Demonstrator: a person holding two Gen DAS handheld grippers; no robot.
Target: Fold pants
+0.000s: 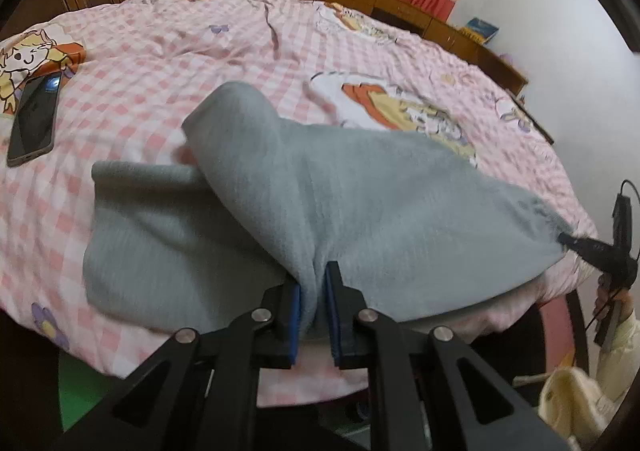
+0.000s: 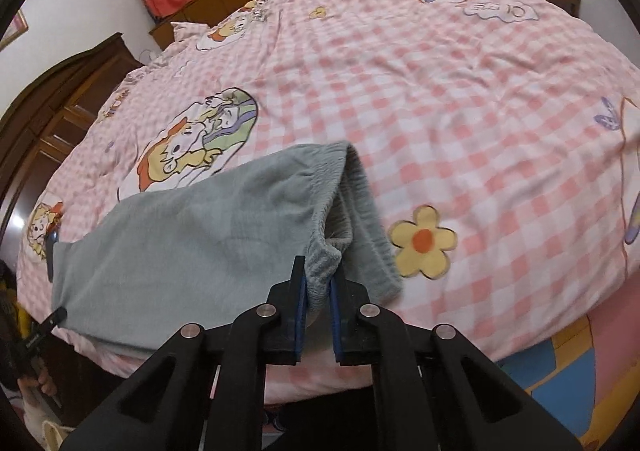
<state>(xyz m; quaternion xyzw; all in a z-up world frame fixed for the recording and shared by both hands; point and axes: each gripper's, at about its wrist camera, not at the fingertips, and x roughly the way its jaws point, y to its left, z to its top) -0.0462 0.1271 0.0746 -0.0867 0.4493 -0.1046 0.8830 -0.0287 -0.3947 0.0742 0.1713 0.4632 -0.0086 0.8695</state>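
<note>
Pink-checked bedding (image 1: pixel 168 51) covers the bed, where one pair of grey pants (image 1: pixel 320 211) lies along the near edge. Two tongs hold it: the left tongs (image 1: pixel 313 291) clamp a fabric fold, the right tongs (image 2: pixel 318 283) clamp the waistband. One dark phone (image 1: pixel 34 119) lies well apart.

the grey pants (image 1: pixel 320 211) are soft fleece with an elastic gathered waistband (image 2: pixel 352 187). they lie along the near edge of the bed (image 2: pixel 460 91), on its pink checked cover. one leg lies flat, the other is folded over it, and the near side is lifted off the cover at two points.
</note>
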